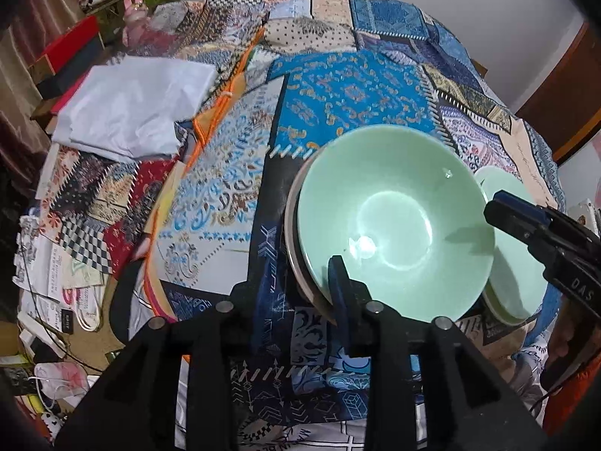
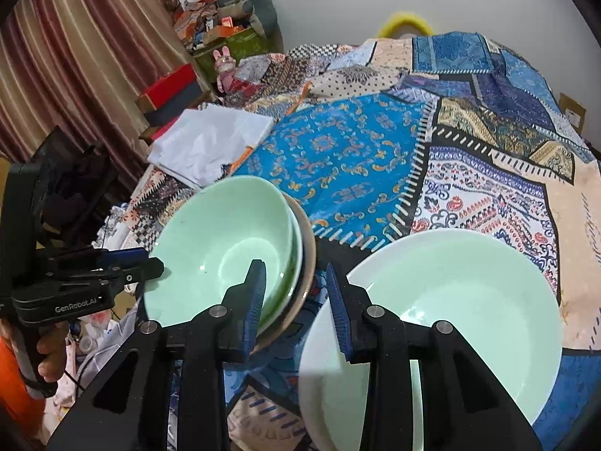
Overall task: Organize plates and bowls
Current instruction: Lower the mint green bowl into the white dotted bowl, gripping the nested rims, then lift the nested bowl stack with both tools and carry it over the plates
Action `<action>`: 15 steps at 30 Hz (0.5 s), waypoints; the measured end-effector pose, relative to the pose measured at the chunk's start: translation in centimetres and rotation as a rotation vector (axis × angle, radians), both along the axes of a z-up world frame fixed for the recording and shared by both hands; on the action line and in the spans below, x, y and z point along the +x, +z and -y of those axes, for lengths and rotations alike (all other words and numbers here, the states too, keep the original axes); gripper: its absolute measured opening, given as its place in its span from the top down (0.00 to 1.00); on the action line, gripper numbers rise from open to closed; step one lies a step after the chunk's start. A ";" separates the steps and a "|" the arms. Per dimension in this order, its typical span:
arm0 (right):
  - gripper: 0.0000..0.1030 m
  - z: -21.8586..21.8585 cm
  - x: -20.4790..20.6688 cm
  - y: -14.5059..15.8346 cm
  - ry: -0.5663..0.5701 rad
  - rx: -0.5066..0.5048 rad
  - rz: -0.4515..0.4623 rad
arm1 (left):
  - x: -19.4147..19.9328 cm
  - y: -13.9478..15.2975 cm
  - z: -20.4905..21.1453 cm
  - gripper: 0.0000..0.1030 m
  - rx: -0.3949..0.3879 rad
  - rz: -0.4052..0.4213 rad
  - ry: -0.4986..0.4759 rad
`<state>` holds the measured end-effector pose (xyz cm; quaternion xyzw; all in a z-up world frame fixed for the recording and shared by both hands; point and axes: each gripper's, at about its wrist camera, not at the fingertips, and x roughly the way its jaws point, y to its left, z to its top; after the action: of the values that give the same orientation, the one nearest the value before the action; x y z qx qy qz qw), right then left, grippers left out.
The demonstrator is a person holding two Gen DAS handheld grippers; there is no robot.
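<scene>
The left tongs (image 1: 263,293) stand wide apart, one finger inside the green bowl (image 1: 394,225), gripping nothing. The right tongs (image 2: 296,300) gape too, empty, poised between that bowl and a second pale bowl (image 2: 450,300). The green bowl sits nested in a stack on a brownish plate (image 2: 310,259), on the patchwork cloth (image 2: 338,150) covering the counter. Likely best next: seat a finger squarely over the rim, close firmly, and lift level.
</scene>
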<state>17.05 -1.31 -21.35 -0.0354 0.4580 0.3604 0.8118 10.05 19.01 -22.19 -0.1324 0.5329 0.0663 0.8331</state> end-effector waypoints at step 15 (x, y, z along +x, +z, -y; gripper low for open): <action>0.66 -1.9 0.7 -2.0 0.054 -0.016 -0.069 | 0.8 -3.0 -1.0 0.56 -0.112 -0.016 0.006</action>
<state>17.72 0.64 -23.39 -0.0417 0.4872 0.3796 0.7853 10.89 19.97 -25.19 -0.1800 0.5419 0.0398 0.8200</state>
